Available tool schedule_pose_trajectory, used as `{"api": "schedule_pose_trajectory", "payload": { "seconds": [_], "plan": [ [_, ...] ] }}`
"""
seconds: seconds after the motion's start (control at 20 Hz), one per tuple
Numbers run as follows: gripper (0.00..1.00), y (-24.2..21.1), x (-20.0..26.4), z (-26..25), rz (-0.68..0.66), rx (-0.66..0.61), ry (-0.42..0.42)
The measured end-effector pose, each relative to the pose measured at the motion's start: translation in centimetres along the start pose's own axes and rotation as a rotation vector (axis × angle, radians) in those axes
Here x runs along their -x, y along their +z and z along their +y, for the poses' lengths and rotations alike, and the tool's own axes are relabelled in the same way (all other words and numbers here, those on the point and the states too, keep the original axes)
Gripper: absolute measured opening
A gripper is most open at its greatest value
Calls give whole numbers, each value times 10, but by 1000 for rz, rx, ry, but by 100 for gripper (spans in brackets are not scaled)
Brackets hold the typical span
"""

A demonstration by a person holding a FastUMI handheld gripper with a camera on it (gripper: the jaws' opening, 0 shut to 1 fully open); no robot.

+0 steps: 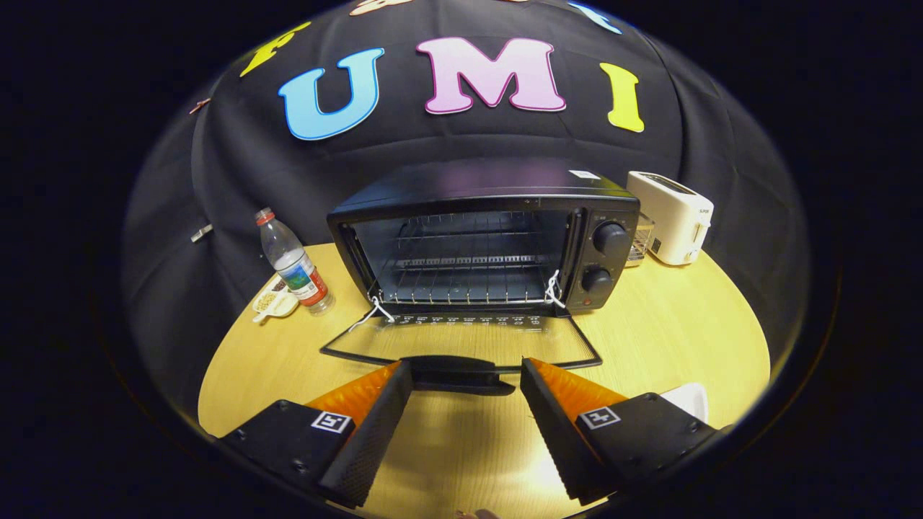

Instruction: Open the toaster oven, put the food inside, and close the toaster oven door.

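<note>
A black toaster oven (490,238) stands on the round wooden table (670,331), straight ahead of my fingers. Its glass door (461,339) lies folded down flat toward me, and the door's black handle (461,375) sits just beyond my fingertips, level with the gap between them. Inside, wire racks show and the cavity holds nothing. My gripper (466,378) is open with nothing between its fingers. Two knobs (609,238) sit on the oven's right panel. A white object (689,400) peeks out behind my right finger; what it is I cannot tell.
A clear water bottle (292,263) with a red cap stands left of the oven, with a small white dish of bits (274,303) beside it. A white pop-up toaster (670,216) sits at the oven's right rear.
</note>
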State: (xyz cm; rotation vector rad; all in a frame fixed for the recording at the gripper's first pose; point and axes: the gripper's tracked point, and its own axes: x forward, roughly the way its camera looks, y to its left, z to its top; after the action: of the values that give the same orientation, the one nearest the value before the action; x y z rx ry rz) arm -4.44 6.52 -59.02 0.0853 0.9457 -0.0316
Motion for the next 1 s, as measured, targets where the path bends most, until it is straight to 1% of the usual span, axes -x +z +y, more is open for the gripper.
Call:
{"api": "schedule_pose_trajectory", "payload": {
  "seconds": [0.15, 0.25, 0.3, 0.4, 0.5, 0.65, 0.8, 0.9, 0.95, 1.0],
  "plan": [
    [98, 14, 16, -13, -32, 25, 17],
    [98, 19, 35, -29, -44, 18, 27],
    [98, 21, 49, -44, -60, 19, 16],
    [98, 33, 70, -86, -90, 42, -43],
    [98, 32, 82, -131, -83, 43, -98],
    [98, 21, 95, -190, -34, 19, -149],
    [97, -1, 104, -219, 36, 64, -133],
    [89, -21, 107, -236, 100, 68, -129],
    [88, -31, 102, -244, 130, 62, -131],
    [86, -40, 102, -248, 162, 51, -126]
  ]
}}
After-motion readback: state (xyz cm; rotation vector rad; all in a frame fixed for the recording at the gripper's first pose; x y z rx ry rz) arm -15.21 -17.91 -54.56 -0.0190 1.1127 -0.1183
